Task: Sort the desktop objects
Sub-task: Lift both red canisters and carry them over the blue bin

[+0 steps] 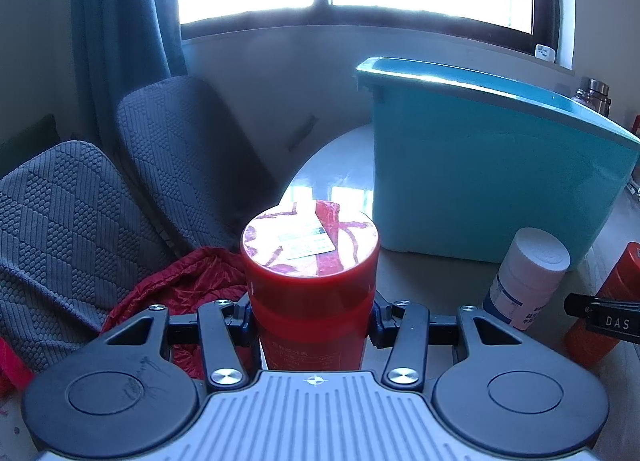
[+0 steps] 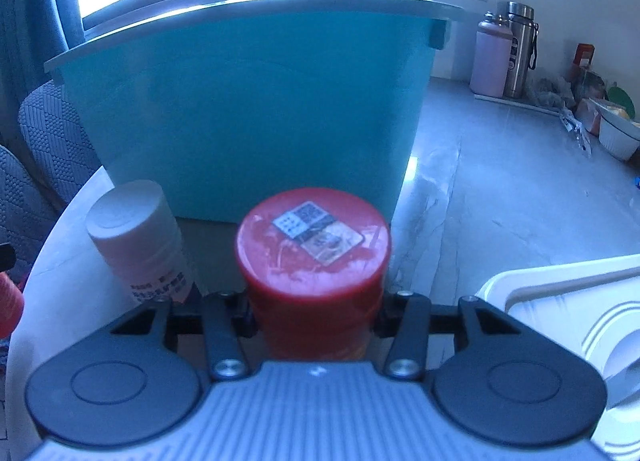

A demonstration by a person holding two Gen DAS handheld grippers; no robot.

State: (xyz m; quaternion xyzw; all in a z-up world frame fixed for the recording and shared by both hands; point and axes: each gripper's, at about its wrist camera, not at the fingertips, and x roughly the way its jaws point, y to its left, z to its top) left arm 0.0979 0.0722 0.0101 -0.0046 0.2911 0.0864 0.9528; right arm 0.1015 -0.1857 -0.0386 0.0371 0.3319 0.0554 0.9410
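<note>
Each gripper pinches its own red can upright by the body: the left gripper (image 1: 311,321) holds the striped-lid can (image 1: 310,261) left of the teal bin (image 1: 480,181), the right gripper (image 2: 316,321) the stickered can (image 2: 312,253) before it. Upright holds probably suit lifting them over the bin's rim. A white bottle (image 2: 140,237) stands between them.

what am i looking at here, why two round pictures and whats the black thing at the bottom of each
Each picture comes from a fisheye camera on a handheld gripper, looking along its fingers; the black parts are the gripper itself. A person holds one in each hand. The left gripper grips a red can; the right gripper grips another red can. On the table stand a teal bin and a white bottle, between the two cans.
</note>
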